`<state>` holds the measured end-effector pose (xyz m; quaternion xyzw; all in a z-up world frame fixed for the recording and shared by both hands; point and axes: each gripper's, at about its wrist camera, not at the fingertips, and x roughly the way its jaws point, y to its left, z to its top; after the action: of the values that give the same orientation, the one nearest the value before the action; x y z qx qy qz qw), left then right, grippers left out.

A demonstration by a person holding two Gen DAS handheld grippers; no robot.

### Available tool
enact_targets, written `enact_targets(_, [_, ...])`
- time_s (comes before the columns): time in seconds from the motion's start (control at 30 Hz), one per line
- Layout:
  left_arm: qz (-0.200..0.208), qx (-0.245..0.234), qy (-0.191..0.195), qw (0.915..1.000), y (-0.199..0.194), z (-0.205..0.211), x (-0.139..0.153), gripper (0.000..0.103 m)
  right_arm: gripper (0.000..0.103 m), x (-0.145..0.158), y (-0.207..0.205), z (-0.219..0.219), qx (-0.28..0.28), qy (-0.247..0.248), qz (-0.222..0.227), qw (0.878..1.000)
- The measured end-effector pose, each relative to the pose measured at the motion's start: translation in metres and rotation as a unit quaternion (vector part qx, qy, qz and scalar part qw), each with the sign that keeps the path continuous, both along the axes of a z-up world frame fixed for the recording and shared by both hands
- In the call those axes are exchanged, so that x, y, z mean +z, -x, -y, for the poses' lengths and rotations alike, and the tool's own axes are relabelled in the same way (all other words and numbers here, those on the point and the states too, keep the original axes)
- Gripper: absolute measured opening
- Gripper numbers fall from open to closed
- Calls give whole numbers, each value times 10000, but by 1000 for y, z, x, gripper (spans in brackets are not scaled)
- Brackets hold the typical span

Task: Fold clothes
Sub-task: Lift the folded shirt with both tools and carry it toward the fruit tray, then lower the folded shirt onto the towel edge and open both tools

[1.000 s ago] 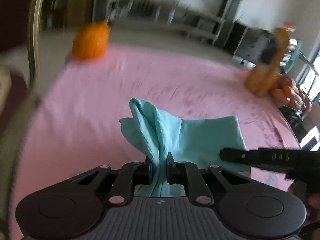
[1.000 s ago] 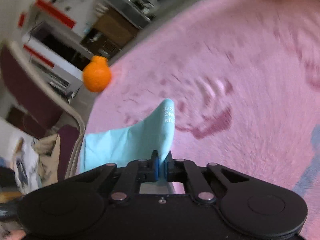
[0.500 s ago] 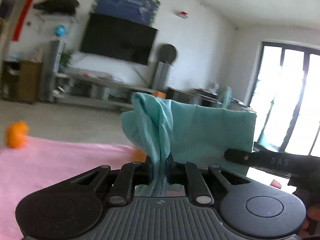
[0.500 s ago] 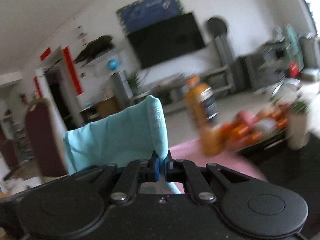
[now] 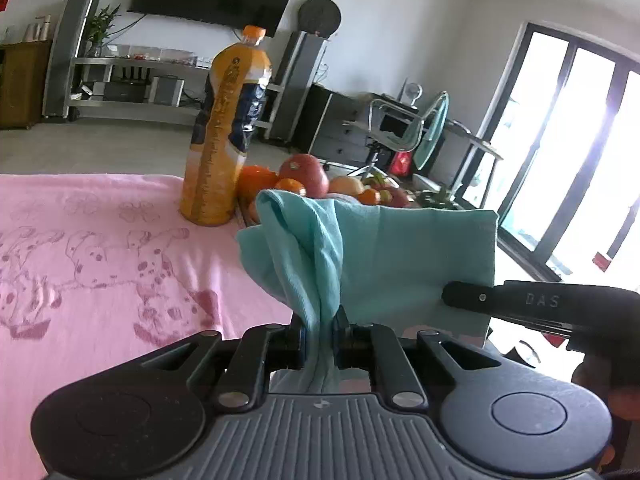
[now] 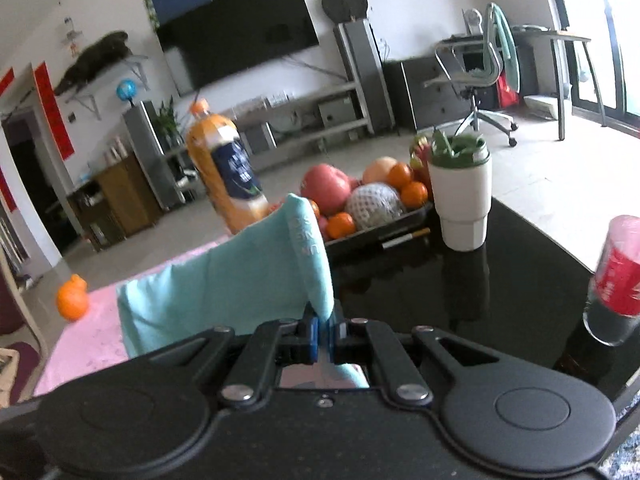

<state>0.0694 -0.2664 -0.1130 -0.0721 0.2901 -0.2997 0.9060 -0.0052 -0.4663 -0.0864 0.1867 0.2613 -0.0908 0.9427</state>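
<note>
beyond the fruit tray point(image 6: 404, 216), right view alone: white cup point(image 6: 462, 204), red can point(image 6: 616, 276)

Orange juice bottle point(image 5: 224, 132) beside fruit tray point(image 6: 376, 224) — white cup point(image 6: 462, 200), lone orange point(image 6: 72, 301), pink cloth point(image 5: 92, 248).

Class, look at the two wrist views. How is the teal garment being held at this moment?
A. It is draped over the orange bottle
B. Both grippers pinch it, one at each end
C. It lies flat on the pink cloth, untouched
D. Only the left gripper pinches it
B: the left gripper is clamped on a bunched end of the teal garment, and the right gripper pinches its other end.
</note>
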Motion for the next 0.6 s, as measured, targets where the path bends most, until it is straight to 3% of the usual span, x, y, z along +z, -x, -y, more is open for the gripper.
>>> enact_targets(0.07, [-19,207,-348,9992,-22,11,-8,34,7,-5,-17,4,-2,2,-118,9999])
enact_targets(0.1, [-49,426,-528,9977,-26,14,-11,36,10,-8,-26,6,-5,4,-178,9998])
enact_targets(0.17, [-183,797,-692,9942,-39,5,-15,36,52,-13,-45,11,-145,91,-492,9986])
enact_targets(0.2, [-260,904,-693,9932,-42,-3,-16,37,56,-14,-48,13,-200,65,-609,9979])
enact_targets(0.33, [-447,892,-699,9926,-33,-29,-17,41,56,-11,-28,22,-224,-82,-647,9976])
enact_targets(0.5, [-1017,-49,-761,9919,-9,-21,-28,33,56,-15,-7,38,-85,-600,-1084,9923])
enact_targets(0.53, [-1151,-308,-814,9895,-6,-13,-34,30,49,-21,-6,38,-10,-706,-1286,9892])
enact_targets(0.57, [-1269,-451,-881,9870,-2,-6,-40,27,25,-29,-4,38,68,-808,-1493,9855])
enact_targets(0.6, [-1382,-574,-950,9842,1,0,-47,25,15,-42,-7,39,122,-956,-1775,9794])
